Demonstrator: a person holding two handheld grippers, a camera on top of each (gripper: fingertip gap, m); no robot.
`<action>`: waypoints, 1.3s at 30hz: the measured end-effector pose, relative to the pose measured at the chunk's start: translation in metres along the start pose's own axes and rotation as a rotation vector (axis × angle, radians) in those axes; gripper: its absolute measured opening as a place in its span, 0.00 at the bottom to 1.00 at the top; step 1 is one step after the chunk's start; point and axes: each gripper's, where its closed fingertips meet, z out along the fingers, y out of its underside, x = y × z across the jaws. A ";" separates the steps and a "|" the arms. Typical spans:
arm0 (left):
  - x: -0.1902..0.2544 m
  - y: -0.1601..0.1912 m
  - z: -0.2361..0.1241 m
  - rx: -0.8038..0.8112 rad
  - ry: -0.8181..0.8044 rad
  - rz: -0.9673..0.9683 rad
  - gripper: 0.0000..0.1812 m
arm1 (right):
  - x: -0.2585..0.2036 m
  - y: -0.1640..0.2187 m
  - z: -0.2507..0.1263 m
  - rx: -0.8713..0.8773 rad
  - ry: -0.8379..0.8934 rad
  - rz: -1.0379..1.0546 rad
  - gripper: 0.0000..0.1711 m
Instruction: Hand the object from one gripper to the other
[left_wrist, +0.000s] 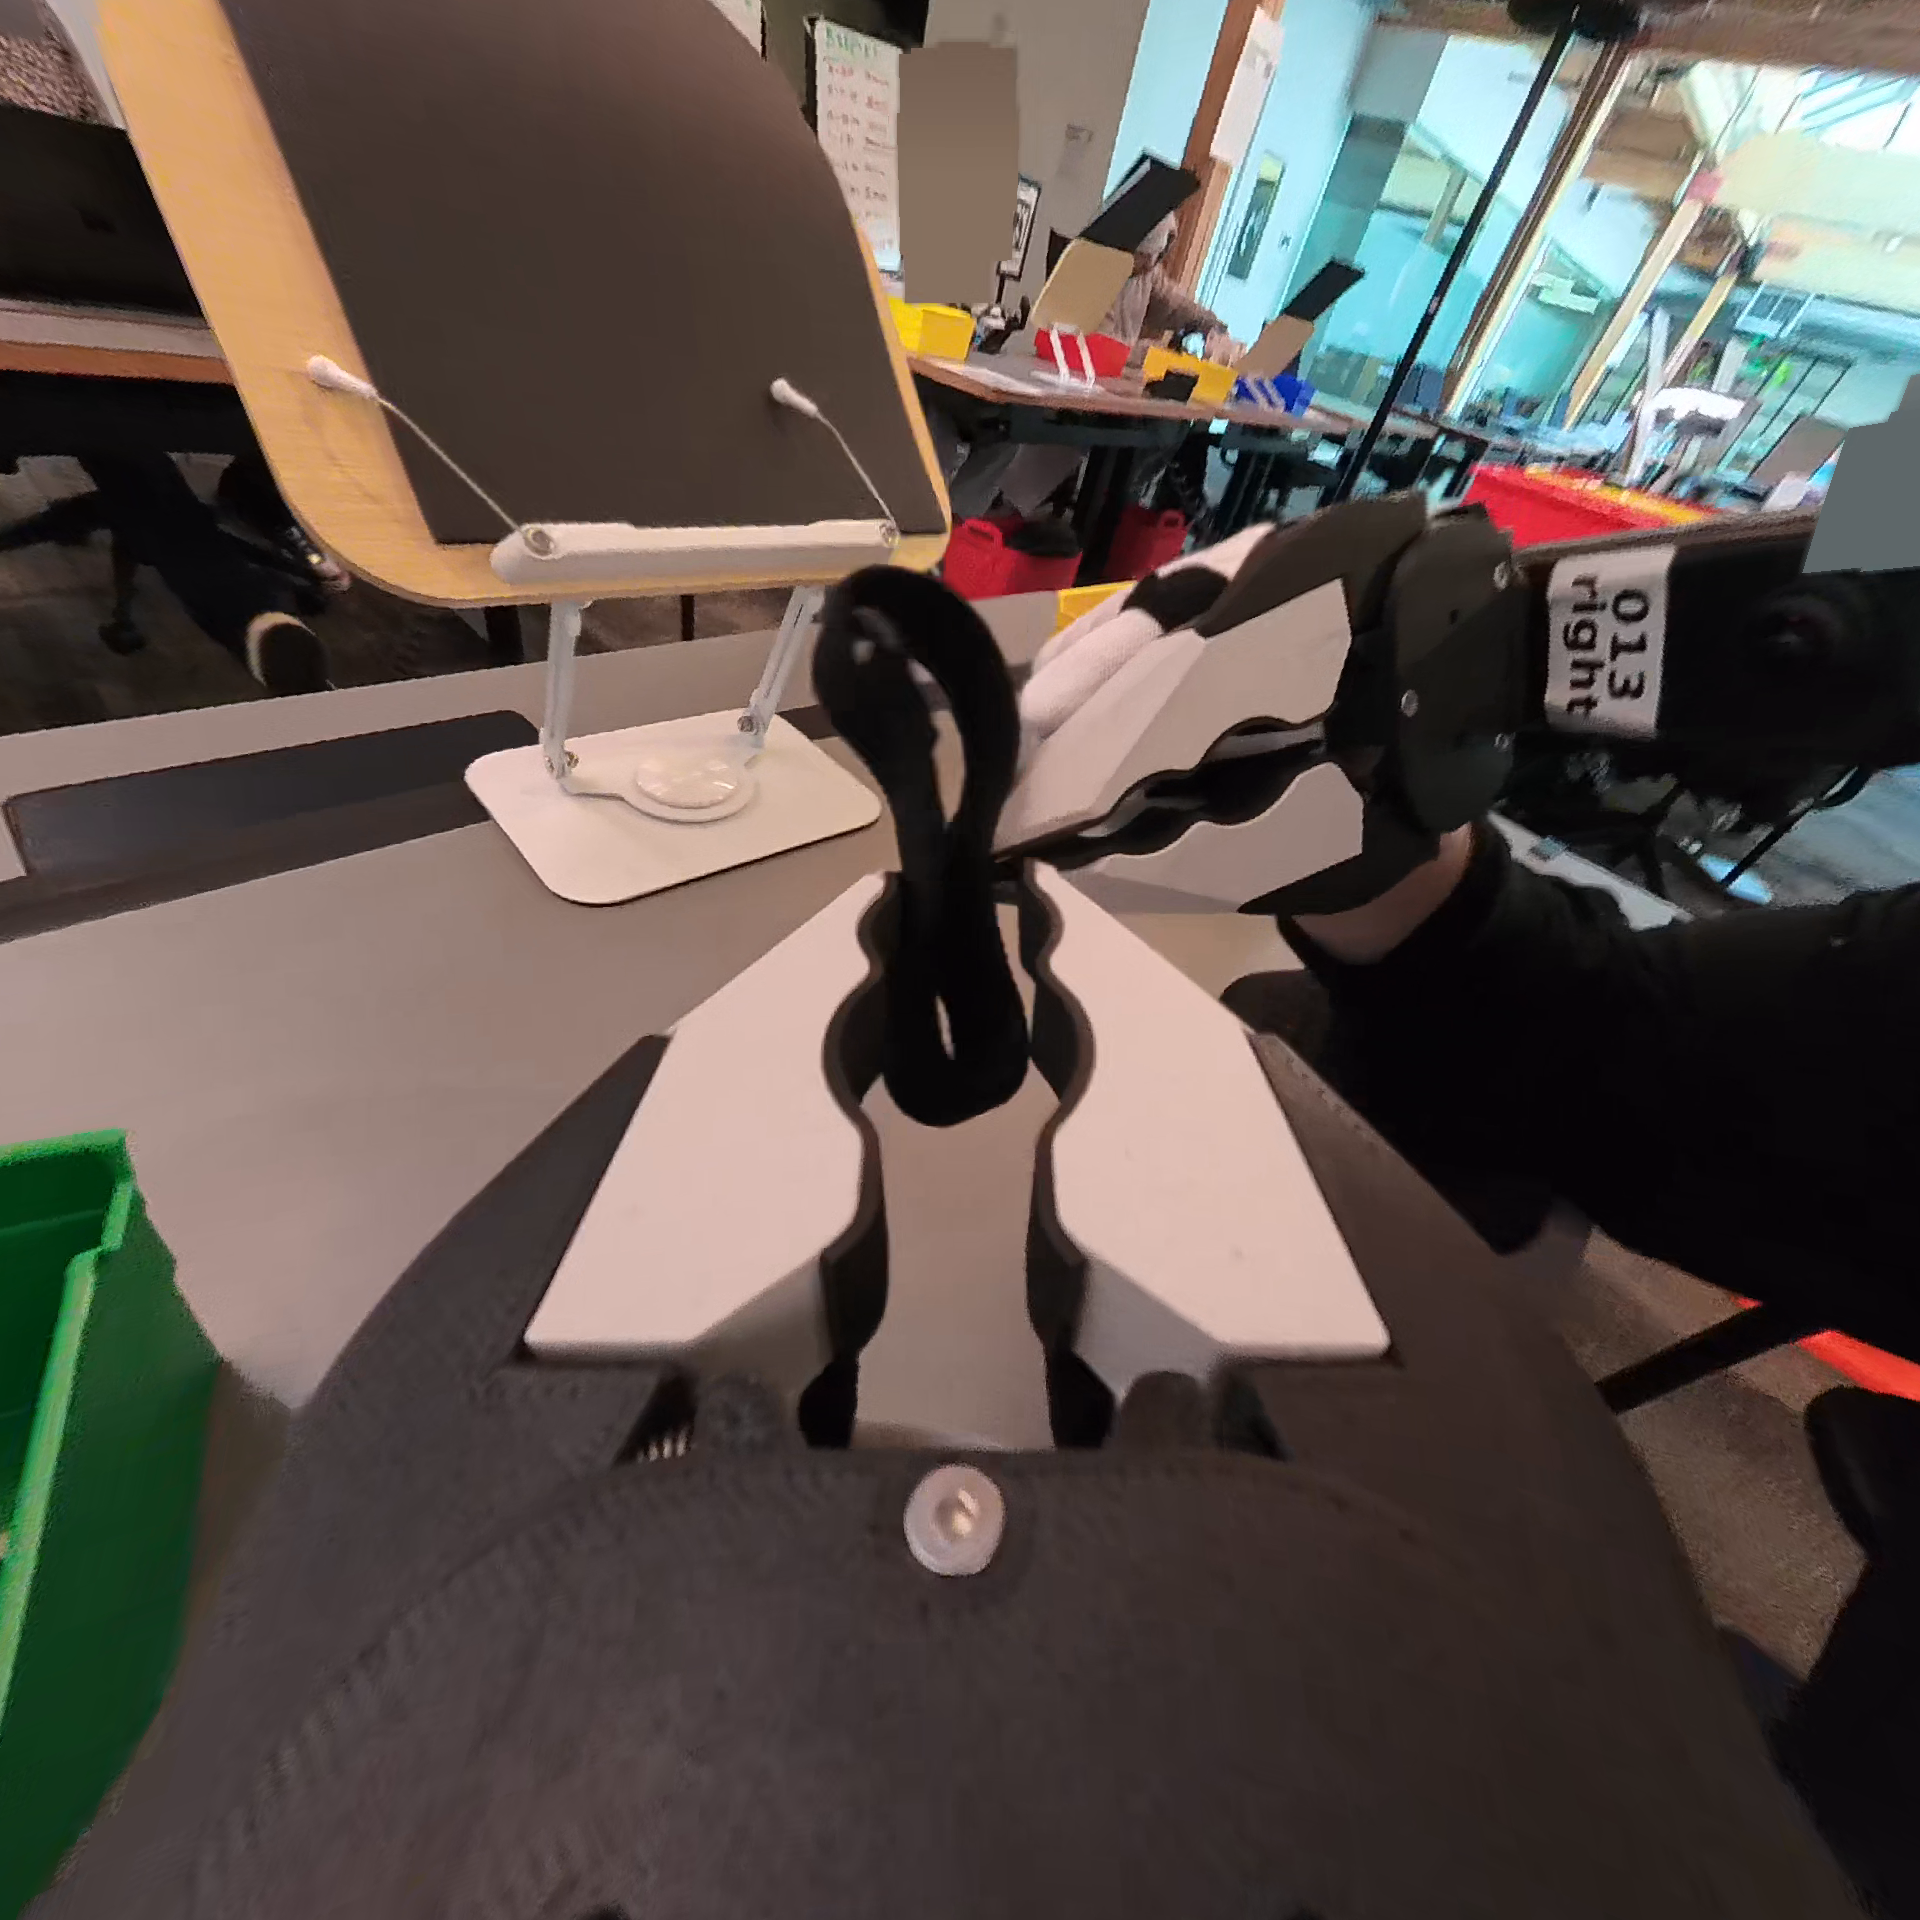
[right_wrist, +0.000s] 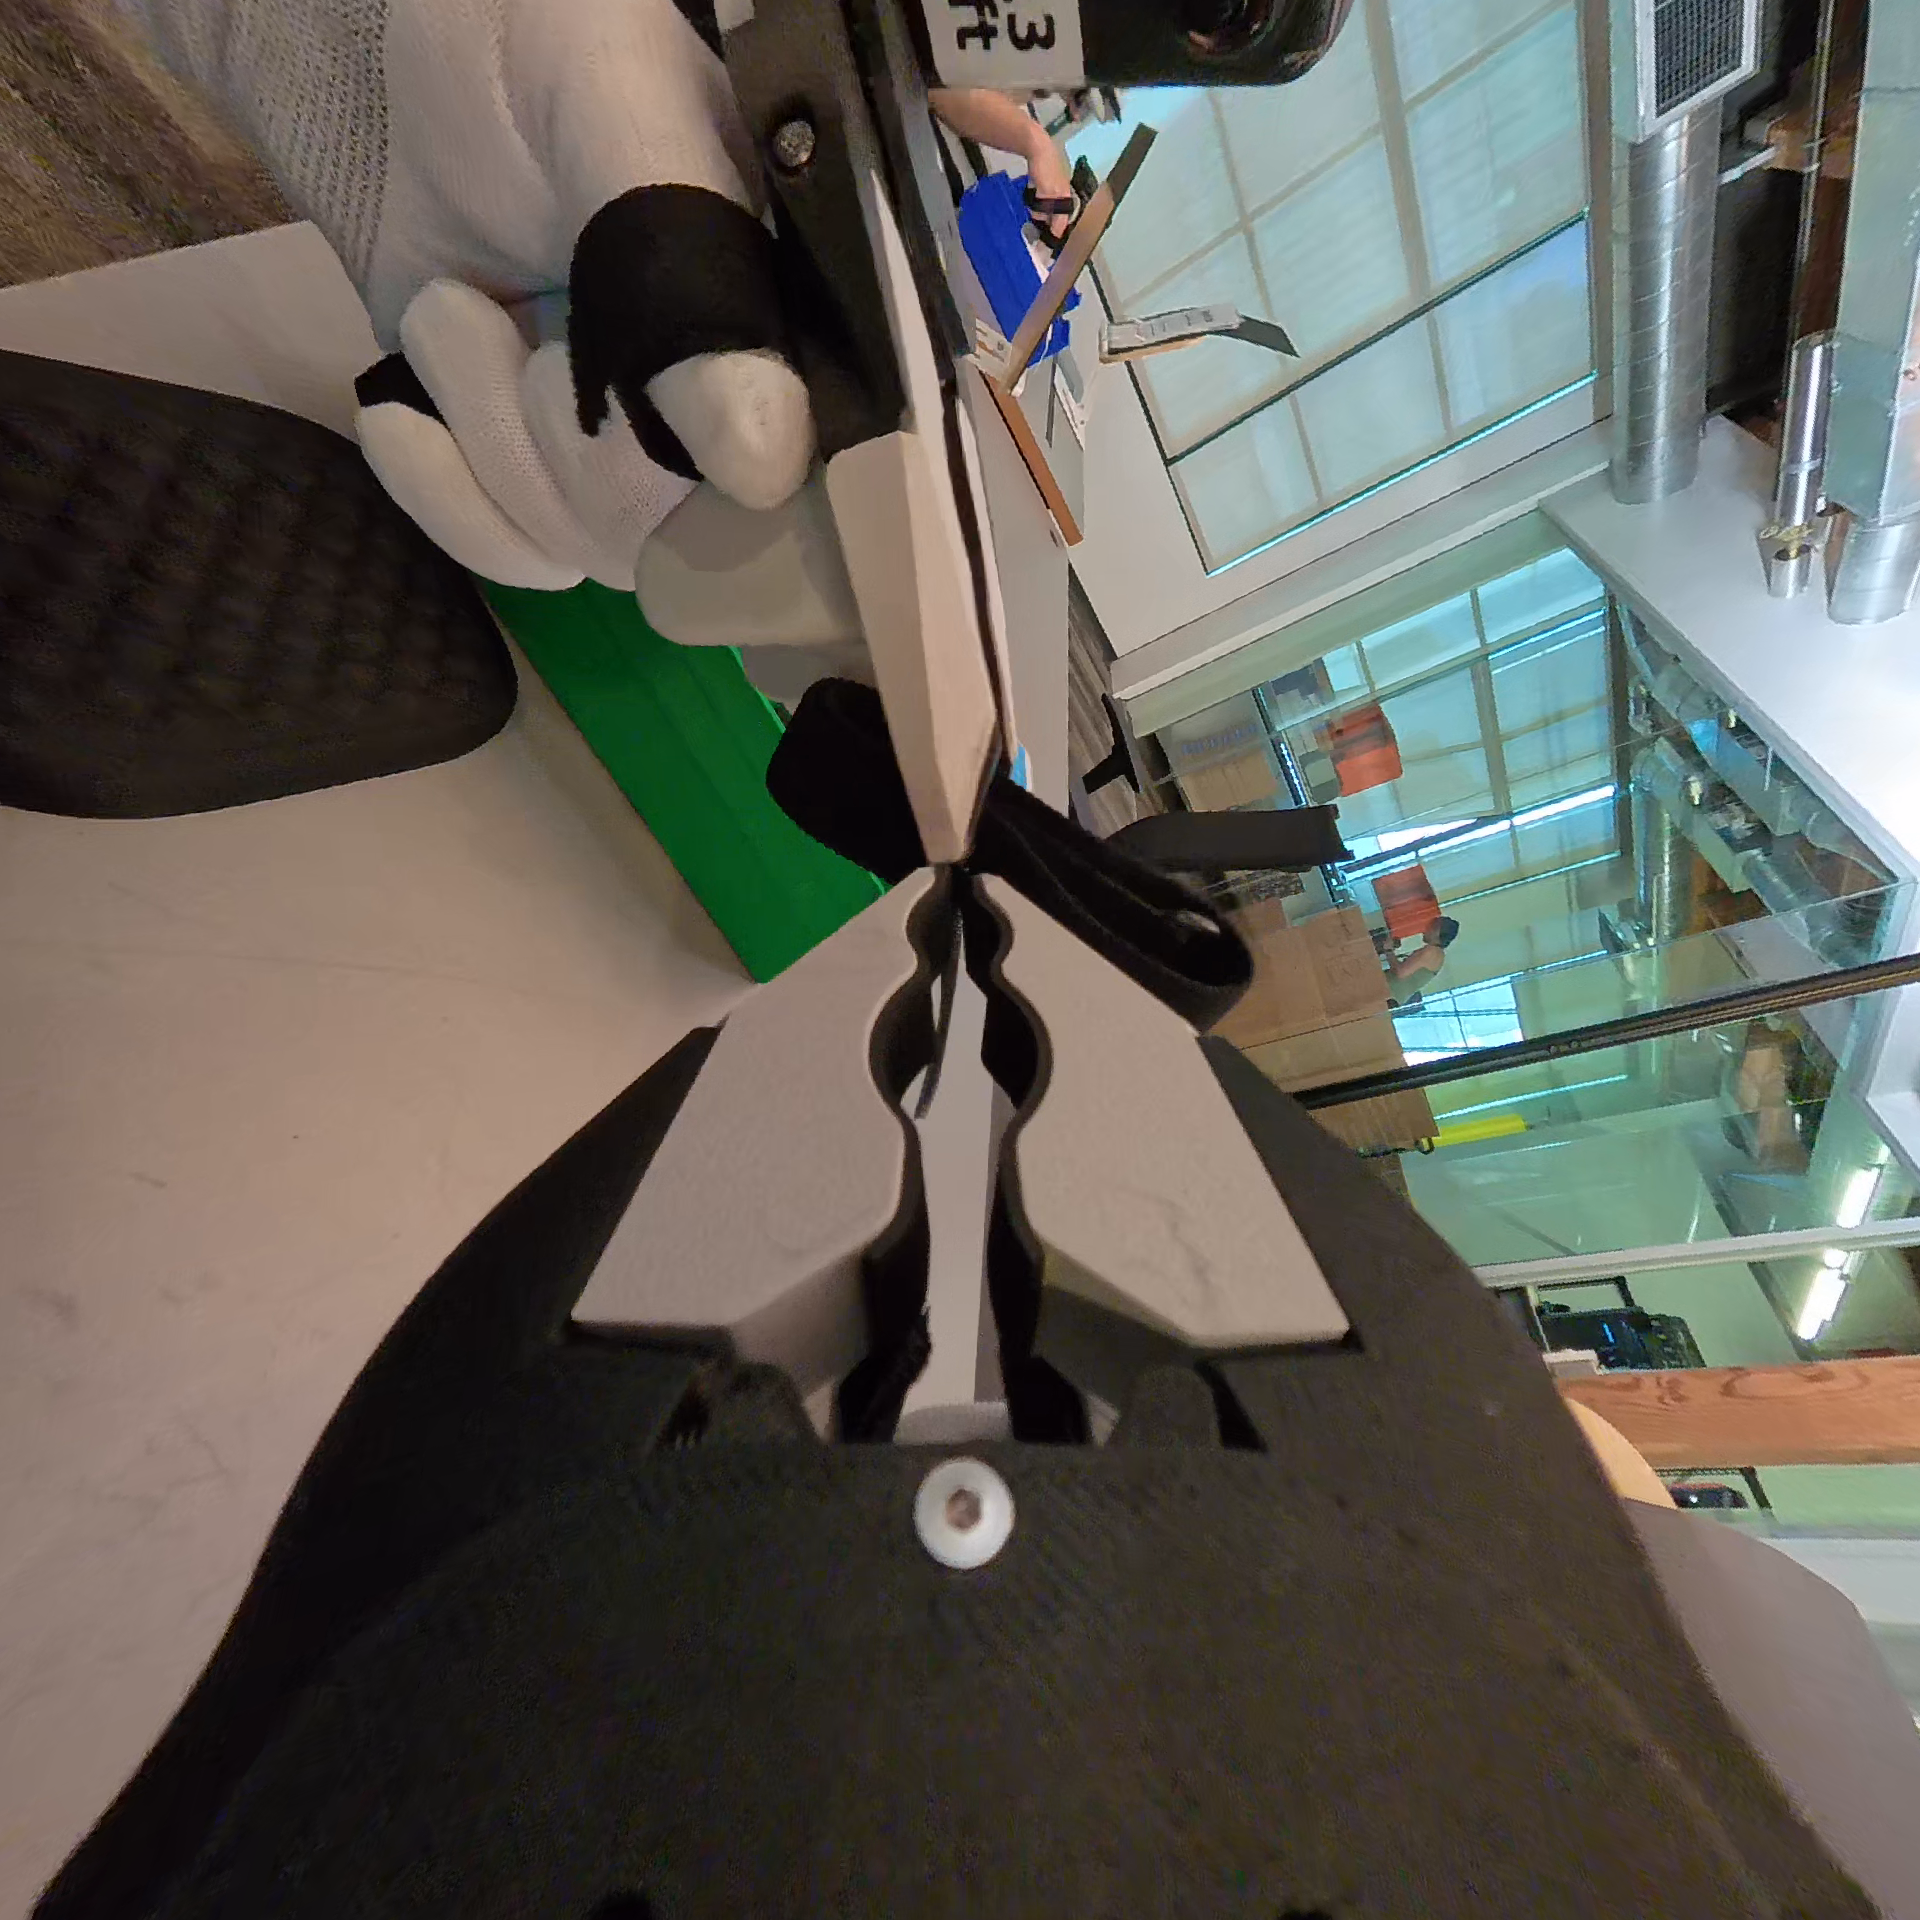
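Note:
A black strap (left_wrist: 914, 665), folded into a loop, is held above the grey table (left_wrist: 260, 987). My left gripper (left_wrist: 961, 894) is shut on the strap's lower folds, and the loop stands up beyond its fingertips. My right gripper (left_wrist: 1003, 857) comes in from the right and its closed tips pinch the strap just past the left fingertips. In the right wrist view my right gripper (right_wrist: 951, 883) is shut on a thin part of the strap (right_wrist: 1122, 914). The left gripper (right_wrist: 956, 847) meets it tip to tip from above, held by a white-gloved hand (right_wrist: 499, 260).
A tilted book stand (left_wrist: 582, 260) on a white base (left_wrist: 675, 810) stands on the table just behind the grippers. A green bin (left_wrist: 73, 1403) sits at the near left; it also shows in the right wrist view (right_wrist: 675, 748). A black-sleeved arm (left_wrist: 1610, 1091) fills the right. Only a small space, under 4 cm, lies between the two pairs of fingers.

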 end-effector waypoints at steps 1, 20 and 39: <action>-0.001 0.000 0.000 -0.007 -0.014 0.025 0.11 | 0.000 0.001 0.000 -0.006 -0.004 0.005 0.00; -0.017 0.006 -0.004 0.004 -0.112 0.071 0.05 | 0.019 -0.004 -0.005 0.050 0.049 0.150 0.10; -0.012 0.015 -0.004 0.096 0.000 -0.068 0.05 | 0.017 0.000 -0.008 0.107 -0.047 0.331 0.00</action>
